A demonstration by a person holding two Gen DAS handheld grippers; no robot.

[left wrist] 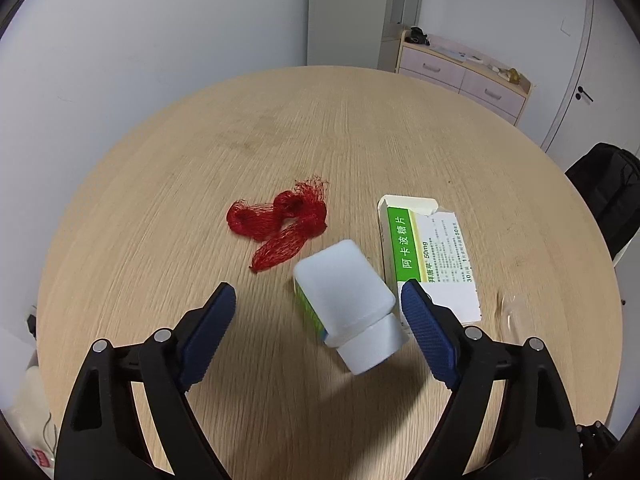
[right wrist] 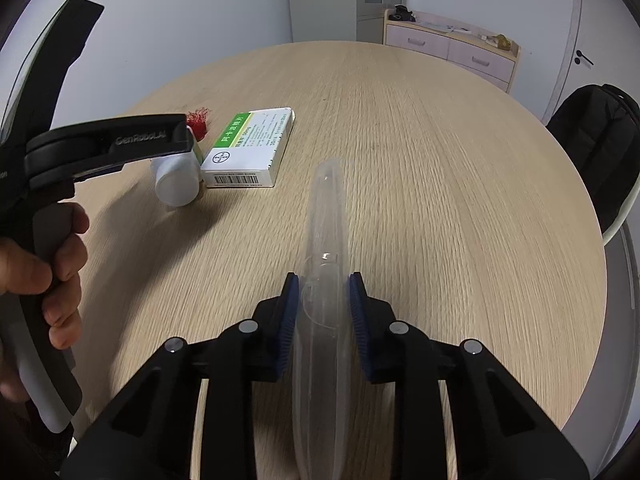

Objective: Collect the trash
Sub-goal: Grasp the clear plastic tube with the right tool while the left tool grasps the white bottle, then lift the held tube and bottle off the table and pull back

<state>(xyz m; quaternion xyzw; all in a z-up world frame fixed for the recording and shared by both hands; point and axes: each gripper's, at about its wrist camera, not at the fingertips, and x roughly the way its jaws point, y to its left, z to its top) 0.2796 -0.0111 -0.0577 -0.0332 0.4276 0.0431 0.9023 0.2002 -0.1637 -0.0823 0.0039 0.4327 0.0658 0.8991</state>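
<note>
A white plastic bottle [left wrist: 348, 300] lies on its side on the round wooden table [left wrist: 360, 128], cap toward me. My left gripper [left wrist: 318, 294] is open, its fingers on either side of the bottle and apart from it. A crumpled red mesh net [left wrist: 280, 226] lies just beyond on the left. A green and white medicine box [left wrist: 428, 252] lies on the right. My right gripper [right wrist: 323, 284] is shut on a clear plastic container [right wrist: 324, 240], held edge-on above the table. In the right wrist view the bottle [right wrist: 176, 184], box [right wrist: 248, 148] and net [right wrist: 198, 120] show at left.
A pink drawer cabinet [left wrist: 460, 76] stands against the far wall. A black backpack on a chair [left wrist: 612, 196] sits at the table's right edge. The hand holding the left gripper [right wrist: 44, 264] fills the left of the right wrist view.
</note>
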